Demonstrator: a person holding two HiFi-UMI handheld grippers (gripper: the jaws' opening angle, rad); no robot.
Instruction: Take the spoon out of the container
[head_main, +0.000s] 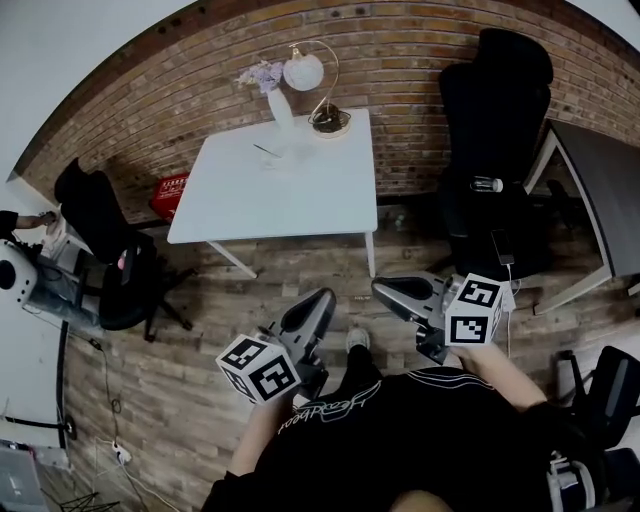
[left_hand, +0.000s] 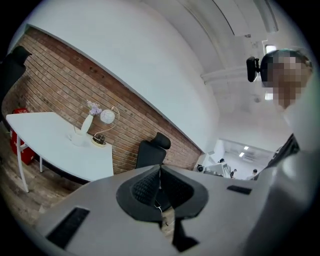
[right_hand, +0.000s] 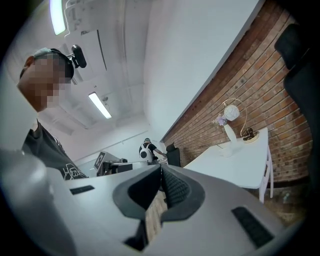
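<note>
A white table (head_main: 300, 195) stands against the brick wall, well ahead of me. On it, beside a white vase, sits a small clear container (head_main: 272, 160) with a thin spoon (head_main: 264, 150) sticking out of it; the container (left_hand: 77, 138) also shows small in the left gripper view and the container (right_hand: 224, 150) in the right gripper view. Both grippers hang low near my body, far short of the table. My left gripper (head_main: 322, 300) is shut with nothing in it, the jaws meeting in a line (left_hand: 160, 172). My right gripper (head_main: 385, 290) is likewise shut and empty (right_hand: 161, 172).
A white vase with flowers (head_main: 278, 100) and a globe lamp (head_main: 310, 75) stand at the table's back edge. Black office chairs stand at right (head_main: 495, 150) and left (head_main: 105, 240). A red box (head_main: 172, 192) lies under the table's left end. A dark desk (head_main: 600, 190) is at right.
</note>
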